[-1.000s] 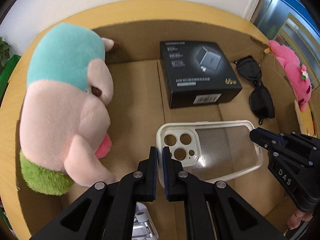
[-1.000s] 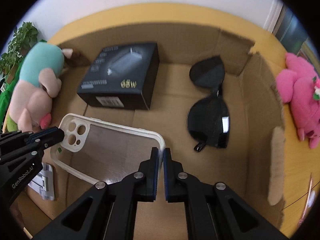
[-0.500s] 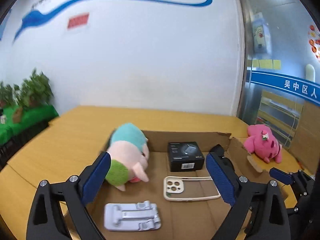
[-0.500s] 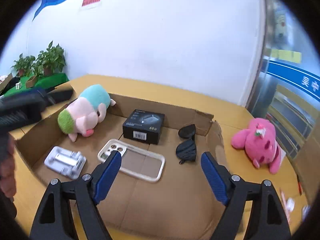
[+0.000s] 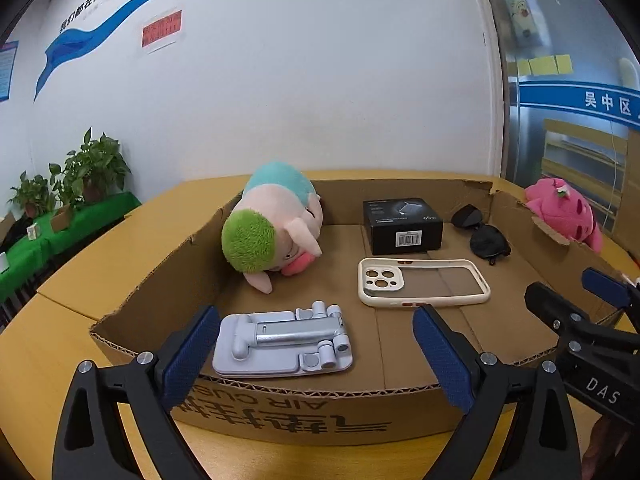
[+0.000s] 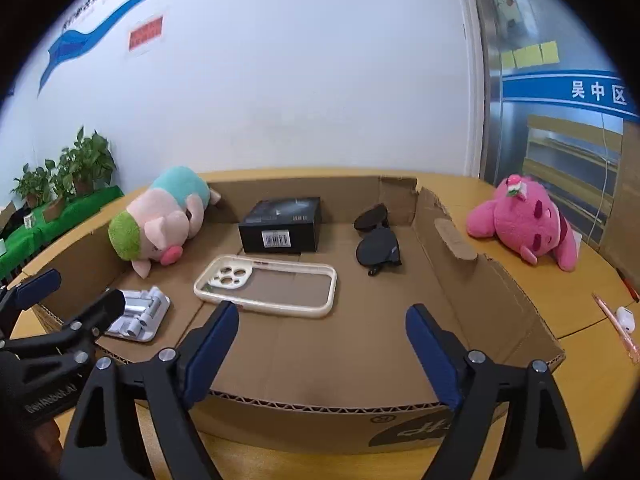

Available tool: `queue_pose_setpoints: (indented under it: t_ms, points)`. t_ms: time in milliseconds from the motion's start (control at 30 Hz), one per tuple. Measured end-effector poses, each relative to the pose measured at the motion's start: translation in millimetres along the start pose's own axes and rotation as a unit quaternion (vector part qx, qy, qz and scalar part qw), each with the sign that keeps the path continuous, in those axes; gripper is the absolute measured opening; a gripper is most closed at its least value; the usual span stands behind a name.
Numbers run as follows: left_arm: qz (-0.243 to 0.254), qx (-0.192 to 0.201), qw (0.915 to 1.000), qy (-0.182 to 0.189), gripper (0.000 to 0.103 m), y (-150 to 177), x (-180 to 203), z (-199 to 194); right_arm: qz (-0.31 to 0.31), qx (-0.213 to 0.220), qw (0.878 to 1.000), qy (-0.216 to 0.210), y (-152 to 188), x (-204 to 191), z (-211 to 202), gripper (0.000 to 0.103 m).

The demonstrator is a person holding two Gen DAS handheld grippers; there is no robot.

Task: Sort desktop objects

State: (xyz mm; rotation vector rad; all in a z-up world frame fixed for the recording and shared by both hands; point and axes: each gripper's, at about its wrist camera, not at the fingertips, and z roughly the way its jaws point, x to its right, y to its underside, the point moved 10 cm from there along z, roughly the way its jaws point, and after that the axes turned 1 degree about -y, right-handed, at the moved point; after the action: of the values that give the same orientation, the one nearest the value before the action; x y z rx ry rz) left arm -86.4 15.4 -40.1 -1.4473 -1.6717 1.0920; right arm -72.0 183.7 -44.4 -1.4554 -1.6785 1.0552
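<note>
five things are lying in the box [image 6: 460, 280]; the pink plush [image 6: 528, 220] and pen [image 6: 616, 328] are waiting on the tabletop [image 6: 580, 300]. both tongs [image 5: 316, 352] [image 6: 320, 344] are gaping, empty.

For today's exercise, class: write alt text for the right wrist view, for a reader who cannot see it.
An open cardboard box on a wooden table holds a plush pig, black box, phone case, sunglasses and grey stand. The right gripper hangs open before it; a pink plush lies outside.

bare box floor [image 6: 360, 332] front-right, sunglasses [image 6: 378, 242] behind
</note>
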Motion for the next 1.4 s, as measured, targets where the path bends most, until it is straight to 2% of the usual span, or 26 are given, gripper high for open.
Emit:
queue_pose_setpoints:
  t_ms: [1400]
  points:
    - [0.001, -0.003, 1.0, 0.001, 0.101, -1.9, -1.0, 0.3, -0.001, -0.001, 1.0, -0.003, 2.7, -2.8, -1.6, 0.087]
